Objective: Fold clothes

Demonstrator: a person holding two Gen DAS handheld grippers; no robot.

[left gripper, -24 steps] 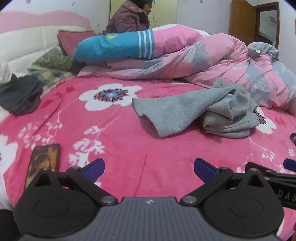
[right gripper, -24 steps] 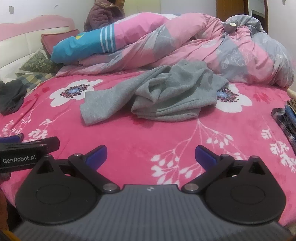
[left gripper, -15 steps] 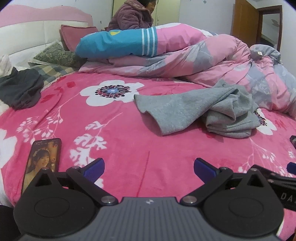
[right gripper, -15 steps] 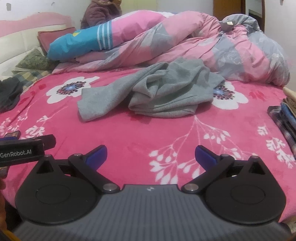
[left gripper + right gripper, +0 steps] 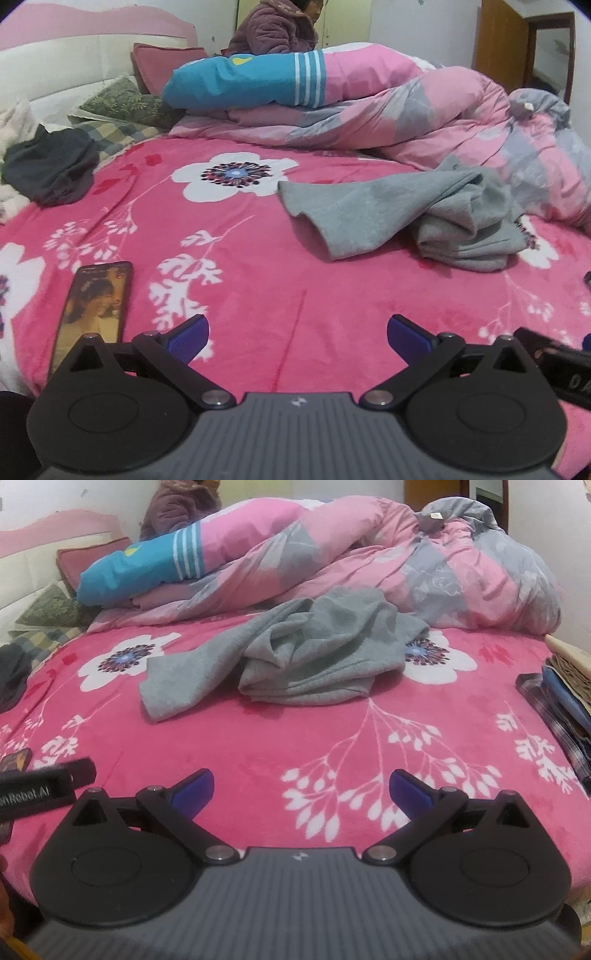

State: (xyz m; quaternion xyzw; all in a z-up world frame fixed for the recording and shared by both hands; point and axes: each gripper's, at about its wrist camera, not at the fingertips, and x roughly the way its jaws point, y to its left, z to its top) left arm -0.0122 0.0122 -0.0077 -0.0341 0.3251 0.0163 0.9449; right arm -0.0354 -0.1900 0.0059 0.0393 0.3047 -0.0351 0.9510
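**Grey garment bunched mid-bed, both grippers spread wide and empty**

The pink floral blanket (image 5: 258, 746) covers the bed, with a rumpled pink-and-grey duvet (image 5: 461, 572) heaped along its far side. The crumpled grey garment (image 5: 314, 657) lies just in front of the duvet, one sleeve trailing left. Bare blanket stretches between it and the near edge. Folded clothes (image 5: 561, 701) sit at the right edge, a phone (image 5: 94, 306) near the left. Left gripper (image 5: 297, 332) and right gripper (image 5: 301, 790) hover above the near edge, jaws wide apart.

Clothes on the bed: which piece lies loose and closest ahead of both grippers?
The grey garment, crumpled mid-bed with one end stretched left. The dark garment lies far left by the pillows; the folded stack sits at the right edge.
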